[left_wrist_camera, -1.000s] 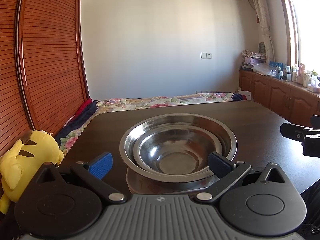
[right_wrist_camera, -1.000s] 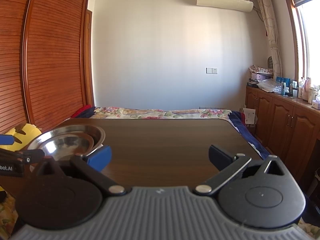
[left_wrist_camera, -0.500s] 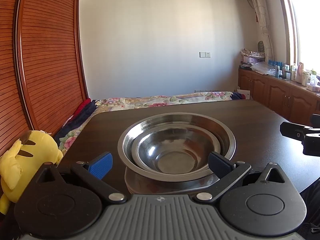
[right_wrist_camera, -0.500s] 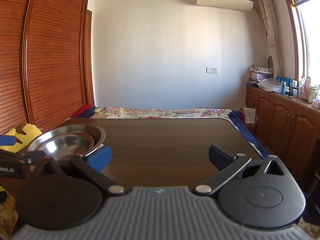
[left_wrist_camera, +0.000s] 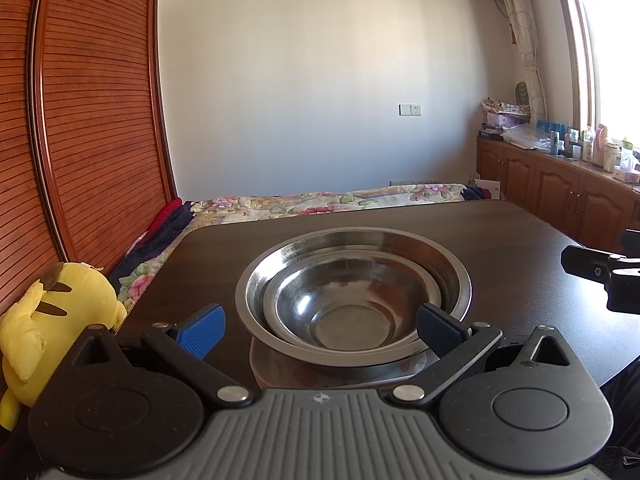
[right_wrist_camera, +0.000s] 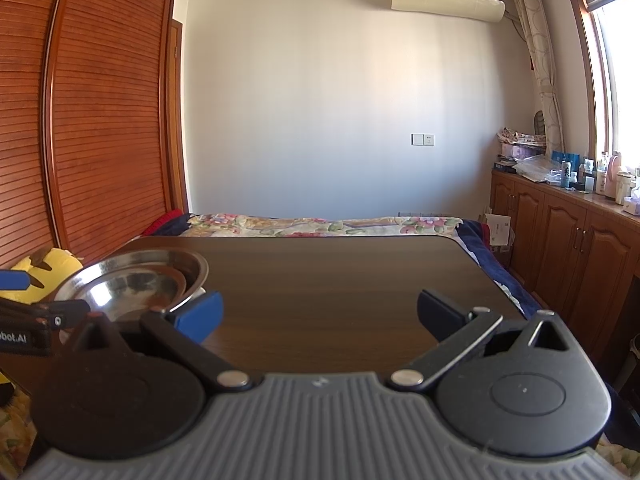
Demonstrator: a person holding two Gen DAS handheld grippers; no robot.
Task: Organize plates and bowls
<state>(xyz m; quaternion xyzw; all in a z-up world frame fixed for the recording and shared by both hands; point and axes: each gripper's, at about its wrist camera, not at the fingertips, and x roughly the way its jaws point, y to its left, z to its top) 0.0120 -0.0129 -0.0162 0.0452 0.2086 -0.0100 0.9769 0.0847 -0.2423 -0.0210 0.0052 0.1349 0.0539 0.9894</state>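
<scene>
Two steel bowls sit nested on the dark wooden table (left_wrist_camera: 520, 248): a smaller bowl (left_wrist_camera: 344, 312) inside a larger bowl (left_wrist_camera: 452, 268). My left gripper (left_wrist_camera: 320, 326) is open and empty, its fingers on either side of the stack's near rim, just in front of it. The stack also shows in the right wrist view (right_wrist_camera: 136, 280), at the table's left. My right gripper (right_wrist_camera: 320, 312) is open and empty over bare table, to the right of the bowls; its finger shows in the left wrist view (left_wrist_camera: 600, 272).
A yellow plush toy (left_wrist_camera: 52, 320) sits off the table's left edge beside a wooden wardrobe (left_wrist_camera: 80, 120). A bed with a floral cover (right_wrist_camera: 320, 226) lies beyond the far edge. Wooden cabinets (right_wrist_camera: 568, 248) with bottles stand at the right.
The left gripper has tilted up and drawn back slightly, so the bowls sit a little lower in its view. The right gripper has barely moved.
</scene>
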